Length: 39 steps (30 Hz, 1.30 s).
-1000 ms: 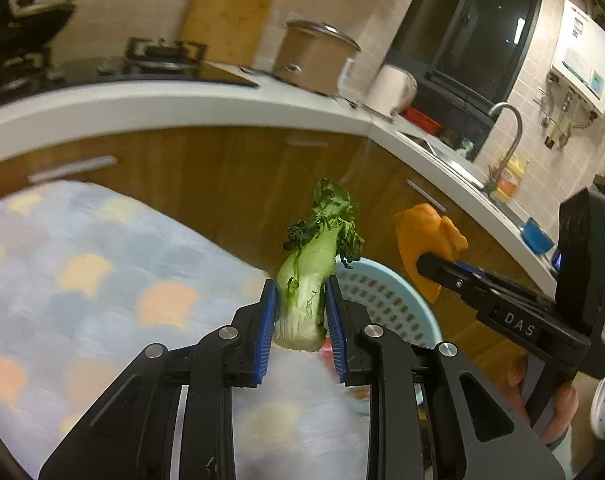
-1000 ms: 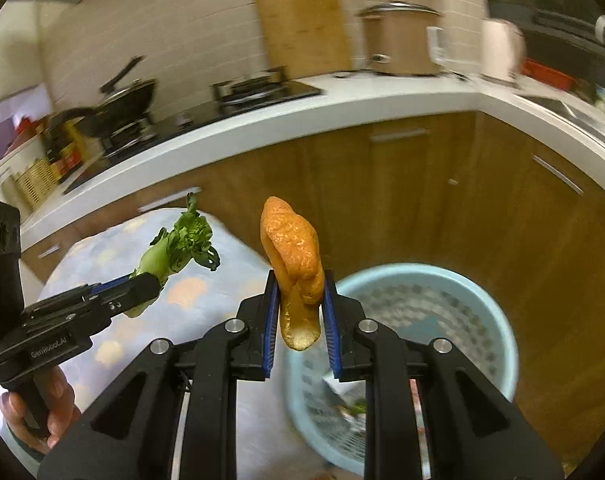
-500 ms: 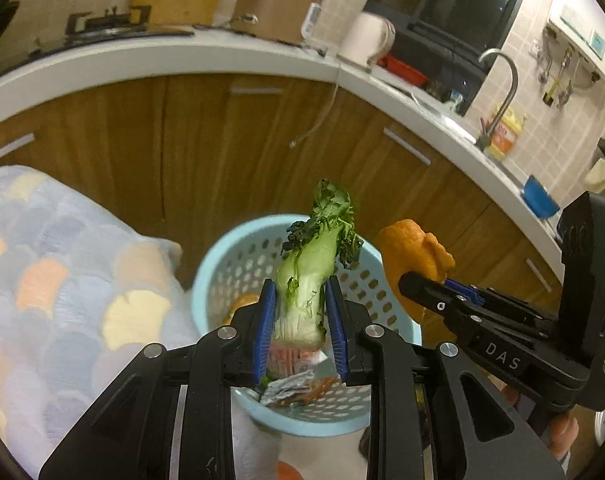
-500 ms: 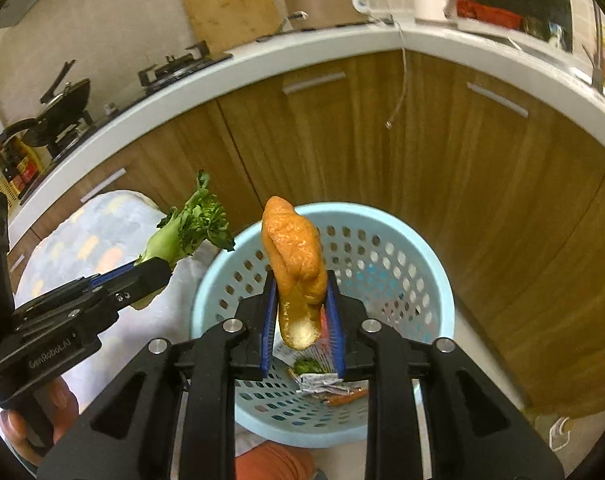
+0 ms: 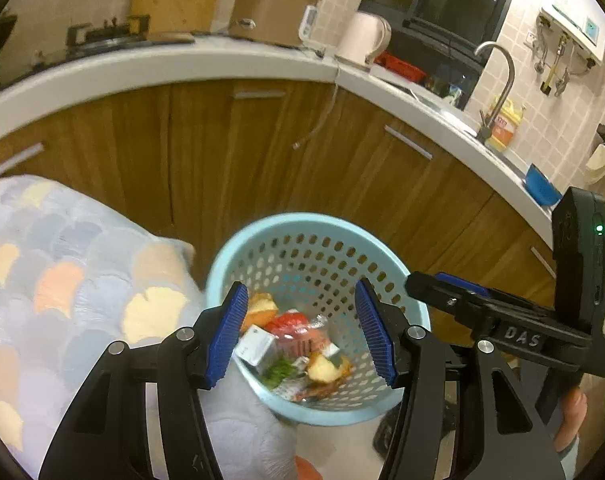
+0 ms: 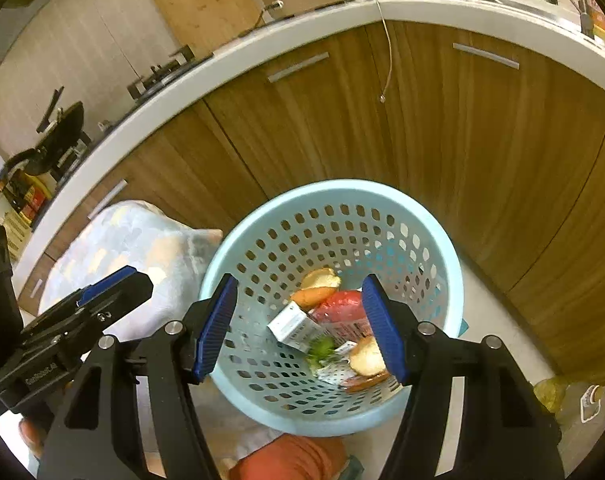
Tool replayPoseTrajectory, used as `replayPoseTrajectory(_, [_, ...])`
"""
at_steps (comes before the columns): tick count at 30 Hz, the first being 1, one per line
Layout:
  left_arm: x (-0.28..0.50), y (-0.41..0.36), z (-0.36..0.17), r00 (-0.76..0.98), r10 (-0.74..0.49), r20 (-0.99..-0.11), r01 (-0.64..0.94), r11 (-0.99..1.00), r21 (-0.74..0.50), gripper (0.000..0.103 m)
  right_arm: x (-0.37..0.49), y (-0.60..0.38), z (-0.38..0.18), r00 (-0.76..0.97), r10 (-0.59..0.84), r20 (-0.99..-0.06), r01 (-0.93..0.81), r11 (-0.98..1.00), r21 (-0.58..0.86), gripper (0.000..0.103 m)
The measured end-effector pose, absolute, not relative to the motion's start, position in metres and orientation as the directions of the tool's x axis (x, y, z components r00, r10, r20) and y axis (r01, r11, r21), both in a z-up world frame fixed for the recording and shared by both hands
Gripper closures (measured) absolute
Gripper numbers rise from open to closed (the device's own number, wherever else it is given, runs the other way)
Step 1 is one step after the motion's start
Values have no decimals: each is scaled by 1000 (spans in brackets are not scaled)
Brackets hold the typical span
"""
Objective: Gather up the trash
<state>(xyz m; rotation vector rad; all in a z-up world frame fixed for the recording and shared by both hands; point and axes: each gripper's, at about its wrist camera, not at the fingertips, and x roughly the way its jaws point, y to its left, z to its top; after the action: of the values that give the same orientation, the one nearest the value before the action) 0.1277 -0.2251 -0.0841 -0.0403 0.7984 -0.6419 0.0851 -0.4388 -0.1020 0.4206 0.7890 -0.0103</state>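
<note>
A light blue perforated trash basket [image 5: 262, 236] [image 6: 442, 248] stands on the floor by the wooden cabinets. Inside it lie a white carton [image 6: 292, 322], a red wrapper [image 6: 340, 306], orange peel pieces [image 6: 314, 294], a green leafy scrap [image 6: 320, 350] and a pale bread-like piece [image 6: 366, 358]. My left gripper [image 5: 302, 332] is open and empty above the basket. My right gripper [image 6: 298, 328] is open and empty above the basket too. The right gripper shows at the right of the left wrist view [image 5: 442, 286]; the left gripper shows at the left of the right wrist view [image 6: 114, 292].
A table with a patterned pastel cloth [image 5: 62, 280] [image 6: 142, 236] sits left of the basket. Wooden cabinets [image 6: 422, 140] under a white counter [image 5: 182, 68] curve behind it. A kettle [image 5: 362, 40], cooker pot [image 5: 270, 8] and sink tap [image 5: 498, 80] stand on the counter.
Both grippers have opened over the basket. The green vegetable and the orange peel have left the jaws and lie in the basket. Both views have tilted down toward it.
</note>
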Motion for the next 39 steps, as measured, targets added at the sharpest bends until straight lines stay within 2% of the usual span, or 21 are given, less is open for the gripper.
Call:
replayPoseTrajectory(3, [116,-212,-69,588,-520,-620,505,835,-221,44,78,-425,-85,745,130,-655,147,925,351,42])
replayPoseTrajectory(5, [106,-200,-58,646,-494,-582,479,856,-194,34,74,-415,-74,766,98,-636,149,934,324,42])
replayPoseTrajectory(7, [96,-187,-48,715,-448,-536,439,885,-153,28,70,-402,-61,793,34,-608,163,950,267,42])
replayPoseTrajectory(11, [84,-175,-33,841,-301,-449,336,942,-3,25,63,-379,-44,832,-91,-547,212,964,163,42])
replayPoseTrajectory(17, [84,-167,-30,890,-247,-383,292,954,63,17,65,-364,-43,839,-135,-527,242,960,140,42])
replayPoseTrajectory(21, [89,-160,-33,884,-252,-395,294,954,50,16,72,-359,-47,831,-143,-538,246,961,124,42])
replayPoseTrajectory(24, [92,-154,-38,875,-251,-413,292,956,36,11,71,-356,-48,836,-162,-525,260,958,119,42])
replayPoseTrajectory(30, [98,-144,-45,864,-230,-447,263,965,13,9,62,-354,-39,871,-189,-453,272,954,124,42])
replayPoseTrajectory(39, [93,-134,-40,876,-252,-412,258,965,-41,9,58,-352,-34,895,-201,-399,269,955,123,42])
